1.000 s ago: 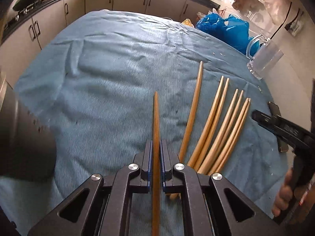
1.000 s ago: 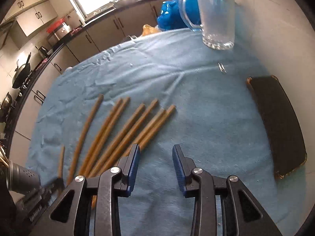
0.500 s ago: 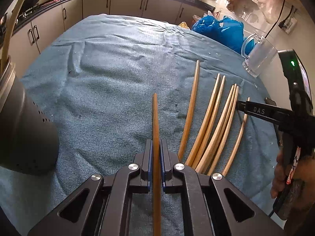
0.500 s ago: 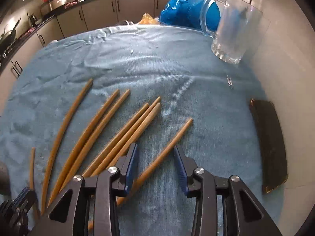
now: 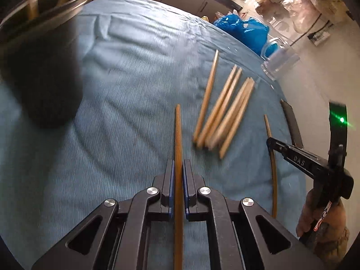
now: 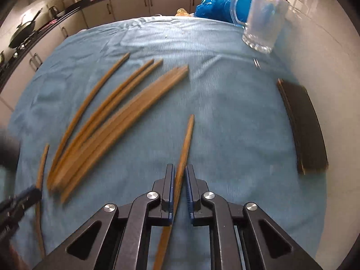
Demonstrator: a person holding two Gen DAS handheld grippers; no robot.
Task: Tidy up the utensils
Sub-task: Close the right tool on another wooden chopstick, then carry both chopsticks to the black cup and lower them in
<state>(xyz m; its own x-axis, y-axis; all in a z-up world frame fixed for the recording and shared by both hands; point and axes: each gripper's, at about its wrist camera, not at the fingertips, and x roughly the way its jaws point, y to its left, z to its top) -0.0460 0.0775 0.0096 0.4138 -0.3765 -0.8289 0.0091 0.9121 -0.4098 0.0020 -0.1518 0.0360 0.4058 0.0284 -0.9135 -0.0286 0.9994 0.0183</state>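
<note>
A wooden chopstick (image 5: pixel 178 148) is being clamped between the closed jaws of the left gripper (image 5: pixel 178 175). A second chopstick (image 6: pixel 185 148), lying loose between open jaws half a second ago, is now being pinched by the right gripper (image 6: pixel 179 180), right of the chopstick pile (image 6: pixel 117 117) on the blue cloth (image 6: pixel 225 117). The dark holder (image 5: pixel 40 67) is being brought nearer on the left.

Lying loose on the blue cloth (image 6: pixel 225 103): five wooden chopsticks (image 6: pixel 126 117), fanned side by side, tips pointing away. Sticking forward from the left tongs (image 5: pixel 177 175): one chopstick (image 5: pixel 178 135), clamped. Angling through the right tongs (image 6: pixel 179 180): another stick (image 6: pixel 185 144), pinched, blurred.
</note>
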